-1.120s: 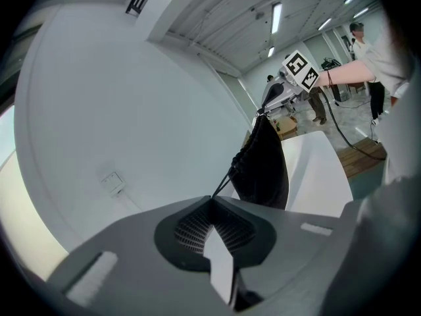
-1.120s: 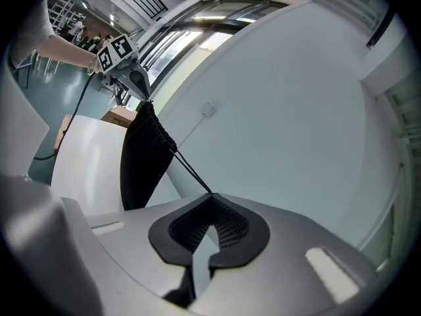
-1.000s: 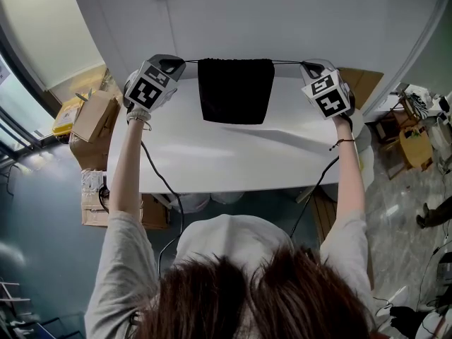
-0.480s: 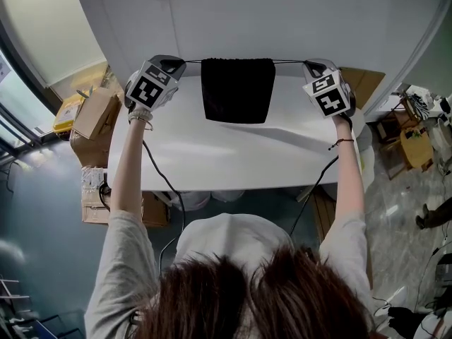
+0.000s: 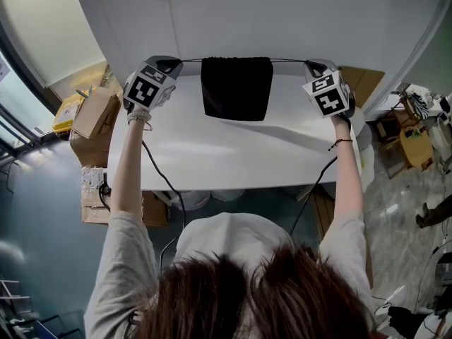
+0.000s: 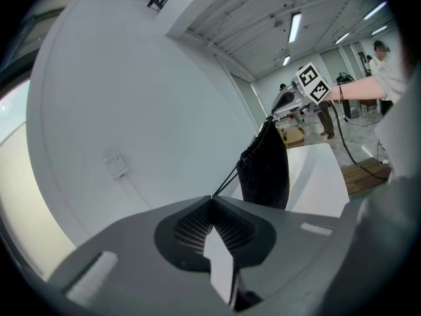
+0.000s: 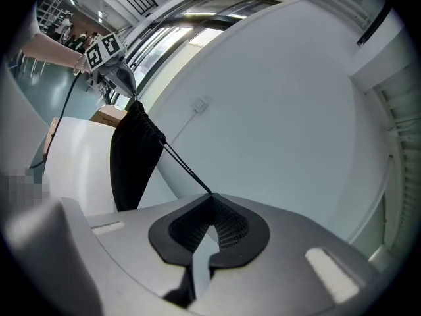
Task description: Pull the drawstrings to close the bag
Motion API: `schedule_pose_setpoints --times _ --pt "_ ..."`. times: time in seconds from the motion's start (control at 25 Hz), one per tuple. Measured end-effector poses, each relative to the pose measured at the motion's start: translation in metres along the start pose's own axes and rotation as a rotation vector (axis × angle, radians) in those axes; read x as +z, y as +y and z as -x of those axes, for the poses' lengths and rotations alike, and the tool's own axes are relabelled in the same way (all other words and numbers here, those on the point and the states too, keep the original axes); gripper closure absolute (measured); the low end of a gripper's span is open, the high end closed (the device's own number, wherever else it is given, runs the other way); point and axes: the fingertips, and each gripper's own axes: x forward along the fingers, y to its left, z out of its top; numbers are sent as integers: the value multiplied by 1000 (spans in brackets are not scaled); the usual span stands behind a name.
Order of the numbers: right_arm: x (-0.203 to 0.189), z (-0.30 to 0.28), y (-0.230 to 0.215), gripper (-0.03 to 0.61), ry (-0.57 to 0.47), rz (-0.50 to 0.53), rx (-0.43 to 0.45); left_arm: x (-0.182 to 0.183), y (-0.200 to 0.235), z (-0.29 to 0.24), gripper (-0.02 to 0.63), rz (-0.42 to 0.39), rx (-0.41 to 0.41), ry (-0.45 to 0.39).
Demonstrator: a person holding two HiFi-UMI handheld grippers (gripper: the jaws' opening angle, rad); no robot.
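Holding a black drawstring bag (image 5: 236, 88) up over the far side of the white table (image 5: 212, 154), I had both arms stretched wide apart. My left hand-held gripper (image 6: 212, 199) was pinched shut on the left drawstring (image 6: 227, 182). My right hand-held gripper (image 7: 212, 195) was pinched shut on the right drawstring (image 7: 184, 166). Both cords ran taut and straight to the bag's top corners.

I judged that a harder pull could slide the thin cords out of the jaw tips and drop the bag. An uneven pull could cinch one side more than the other.

The bag was soft dark cloth, hanging flat. Its mouth was puckered in small gathers but not fully drawn in. Whether its lower edge touched the table I could not tell.
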Motion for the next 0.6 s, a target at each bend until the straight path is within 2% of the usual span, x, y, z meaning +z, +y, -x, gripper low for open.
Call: schedule_pose_setpoints --times 0.6 --pt "2 -6 2 568 4 -25 -21 -11 10 4 609 43 21 3"
